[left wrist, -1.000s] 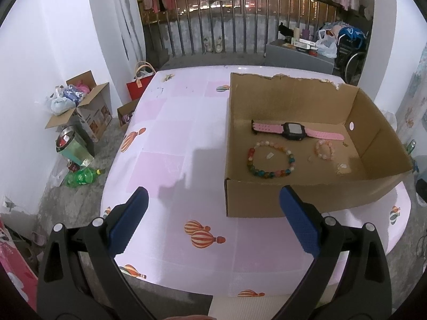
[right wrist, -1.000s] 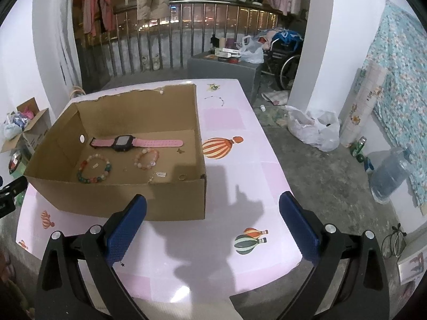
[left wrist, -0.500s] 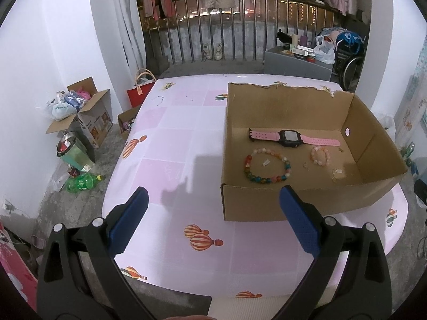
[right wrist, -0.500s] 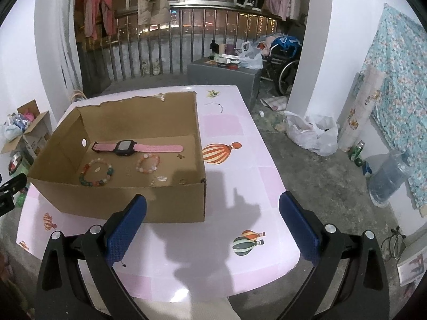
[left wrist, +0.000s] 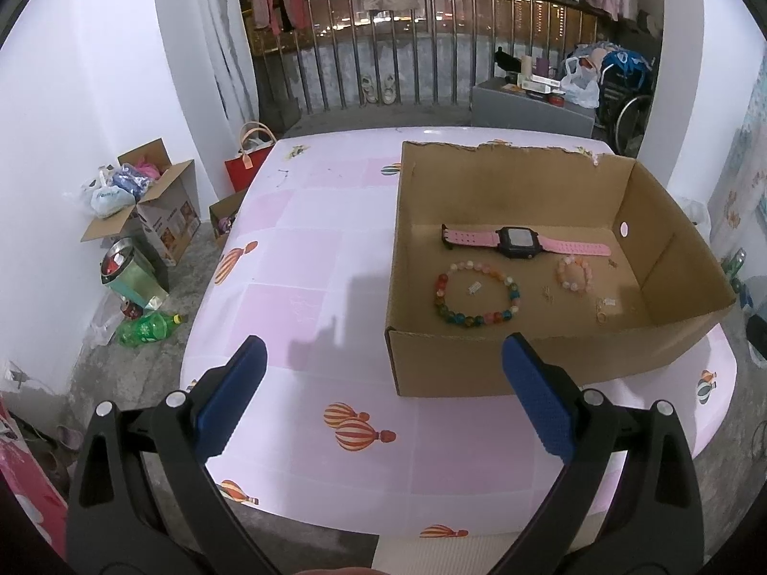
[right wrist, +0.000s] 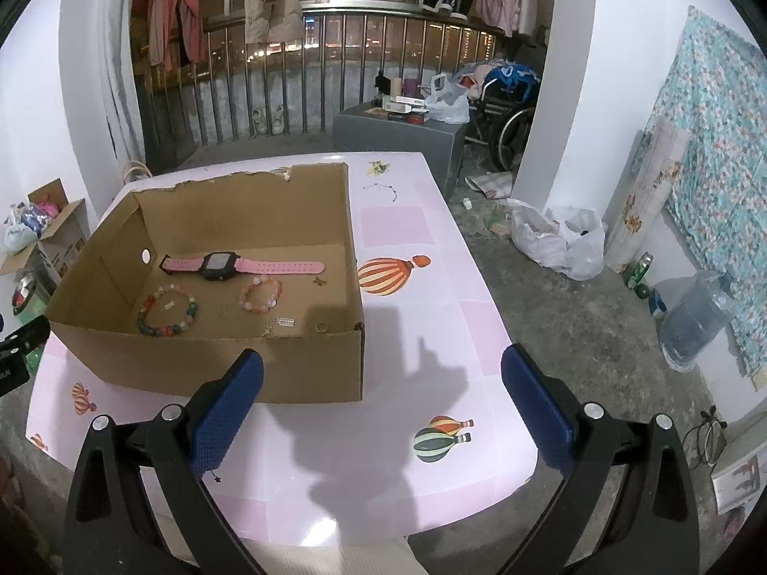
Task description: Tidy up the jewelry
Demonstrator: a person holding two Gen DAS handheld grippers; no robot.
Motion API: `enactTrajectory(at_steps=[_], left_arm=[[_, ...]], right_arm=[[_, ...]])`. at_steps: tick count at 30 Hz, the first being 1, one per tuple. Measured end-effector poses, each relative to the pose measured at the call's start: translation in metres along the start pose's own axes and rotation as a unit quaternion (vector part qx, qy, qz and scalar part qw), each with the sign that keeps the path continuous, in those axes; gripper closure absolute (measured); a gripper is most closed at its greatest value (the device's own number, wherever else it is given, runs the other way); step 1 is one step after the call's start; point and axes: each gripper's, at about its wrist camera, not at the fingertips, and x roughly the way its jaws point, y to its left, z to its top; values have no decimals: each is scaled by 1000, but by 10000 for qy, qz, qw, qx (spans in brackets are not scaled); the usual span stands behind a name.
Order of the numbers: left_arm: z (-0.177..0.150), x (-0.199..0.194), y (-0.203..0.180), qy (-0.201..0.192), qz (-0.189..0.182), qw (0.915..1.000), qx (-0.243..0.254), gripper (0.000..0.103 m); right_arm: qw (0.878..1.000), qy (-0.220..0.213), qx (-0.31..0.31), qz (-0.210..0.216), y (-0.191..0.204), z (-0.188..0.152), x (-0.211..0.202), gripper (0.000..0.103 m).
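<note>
Two grippers, left gripper [left wrist: 383, 383] and right gripper [right wrist: 382, 385], hover wide apart and empty before a cardboard box [left wrist: 527, 364], where a pink watch [left wrist: 520, 242], two bead bracelets [left wrist: 477, 294] and perhaps a ring lie gathered together.

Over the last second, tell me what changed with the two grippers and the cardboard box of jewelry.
Both cameras pulled back and up, so the brown cardboard box looks smaller. Left gripper and right gripper stayed open and empty. The pink-strapped watch and multicoloured bead bracelet lie where they were.
</note>
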Motion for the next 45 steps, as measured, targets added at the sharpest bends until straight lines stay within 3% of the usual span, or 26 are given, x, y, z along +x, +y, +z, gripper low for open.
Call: enactTrajectory(at_steps=[45], left_arm=[[0,16,-25,215,-352,9991,34,8]], right_arm=[[9998,203,0,-17,-6,-5,19,6]])
